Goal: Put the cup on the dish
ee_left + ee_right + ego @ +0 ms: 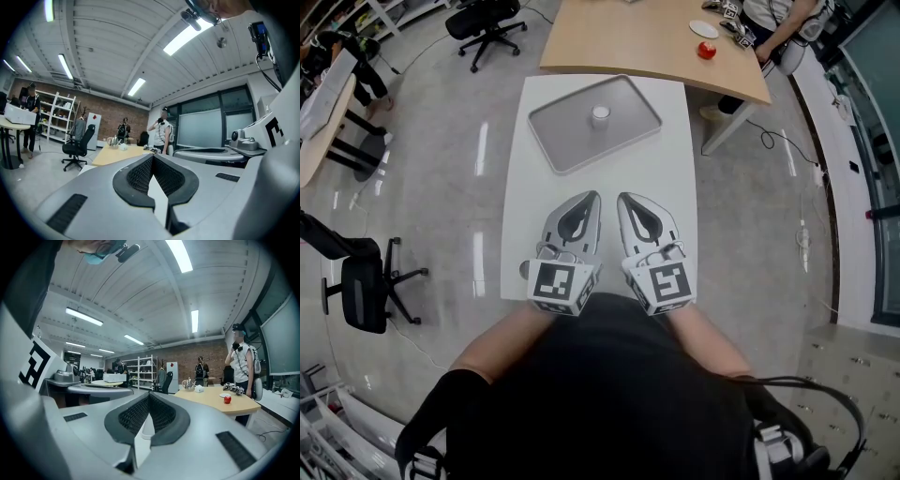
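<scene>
Already the white cup (600, 115) stands upright near the middle of the grey dish (562, 142), which lies at the far end of the white table (670, 178). The left gripper (592, 199) and right gripper (625, 199) rest side by side at the table's near edge, well apart from the dish. Each has its jaws pressed together on nothing.

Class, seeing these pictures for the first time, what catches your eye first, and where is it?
The left gripper and right gripper are side by side, jaws shut, over the near end of a white table. Beyond them a white cup stands on a grey tray. A red object sits on the wooden table behind.
</scene>
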### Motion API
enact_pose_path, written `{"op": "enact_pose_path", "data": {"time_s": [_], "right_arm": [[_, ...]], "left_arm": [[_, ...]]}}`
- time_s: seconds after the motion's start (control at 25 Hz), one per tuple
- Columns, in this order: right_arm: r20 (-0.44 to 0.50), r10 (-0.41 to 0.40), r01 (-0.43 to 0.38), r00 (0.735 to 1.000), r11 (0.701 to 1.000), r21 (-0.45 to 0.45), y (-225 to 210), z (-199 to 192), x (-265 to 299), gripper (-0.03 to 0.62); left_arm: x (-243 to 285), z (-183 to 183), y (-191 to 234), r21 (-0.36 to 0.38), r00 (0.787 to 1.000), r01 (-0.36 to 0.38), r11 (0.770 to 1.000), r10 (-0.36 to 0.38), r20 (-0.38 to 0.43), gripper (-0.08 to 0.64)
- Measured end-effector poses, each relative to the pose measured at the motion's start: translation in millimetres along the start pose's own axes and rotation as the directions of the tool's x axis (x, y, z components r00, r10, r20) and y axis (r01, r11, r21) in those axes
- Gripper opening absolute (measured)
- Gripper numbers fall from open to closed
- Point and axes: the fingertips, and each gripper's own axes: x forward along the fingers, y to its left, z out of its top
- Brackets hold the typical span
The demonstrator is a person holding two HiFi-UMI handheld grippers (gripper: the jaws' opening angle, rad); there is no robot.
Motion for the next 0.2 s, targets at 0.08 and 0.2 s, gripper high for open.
{"op": "enact_pose_path", "data": {"time_s": [0.08,0.2], "right_arm": [[0.003,-0.006,0.006,1.000,1.000,0.001,0.1,-2.3,-2.8,0.014],[-0.021,-0.025,0.026,0.999,1.000,0.014,-0.8,-7.9,-7.2,0.012]], "left_arm": [[-1.3,-2.7,-0.3,-0.007,1.000,-0.002,1.000,0.002,-0.004,-0.003],[-3.9,-8.2,-3.4,-0.019,1.000,0.007,1.000,-0.007,-0.016,-0.003]]}}
